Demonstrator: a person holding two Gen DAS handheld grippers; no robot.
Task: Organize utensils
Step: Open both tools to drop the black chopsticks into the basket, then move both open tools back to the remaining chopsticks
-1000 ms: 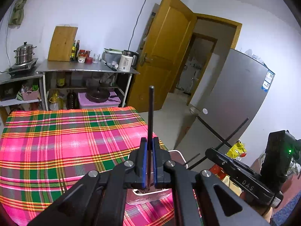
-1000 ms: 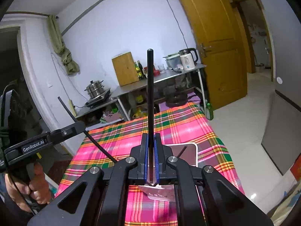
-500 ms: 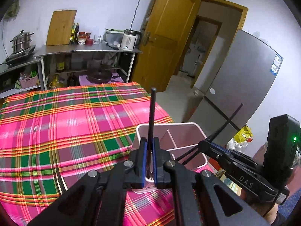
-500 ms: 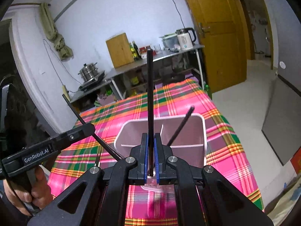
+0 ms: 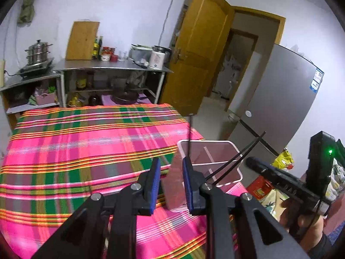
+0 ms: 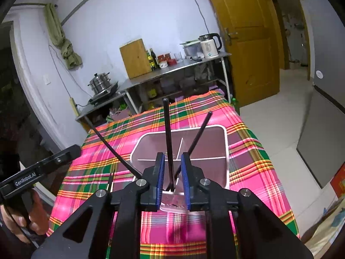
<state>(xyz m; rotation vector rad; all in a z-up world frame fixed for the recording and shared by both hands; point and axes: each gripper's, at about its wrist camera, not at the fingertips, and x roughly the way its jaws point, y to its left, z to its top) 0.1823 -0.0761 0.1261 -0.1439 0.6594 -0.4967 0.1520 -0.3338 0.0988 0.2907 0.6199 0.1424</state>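
Note:
A white utensil holder (image 5: pixel 215 151) (image 6: pixel 224 142) with inner dividers stands on the plaid tablecloth (image 5: pixel 86 142) near the table's right edge. Black chopsticks stand in it: one upright (image 6: pixel 168 138) and one leaning right (image 6: pixel 199 131), and one shows upright at the holder's left rim in the left wrist view (image 5: pixel 189 136). My left gripper (image 5: pixel 171 170) is open and empty just left of the holder. My right gripper (image 6: pixel 172 166) is open over the holder's near compartment, with the upright chopstick loose between its jaws.
A steel counter (image 5: pixel 112 67) with a kettle, bottles and a cutting board stands behind the table. A yellow door (image 5: pixel 194 49) and a grey fridge (image 5: pixel 280 99) are to the right. The other hand's gripper (image 5: pixel 280 183) (image 6: pixel 38 170) shows at each view's side.
Both grippers have opened and let go of their chopsticks, which now stand in the holder. Both grippers have come down closer to the holder.

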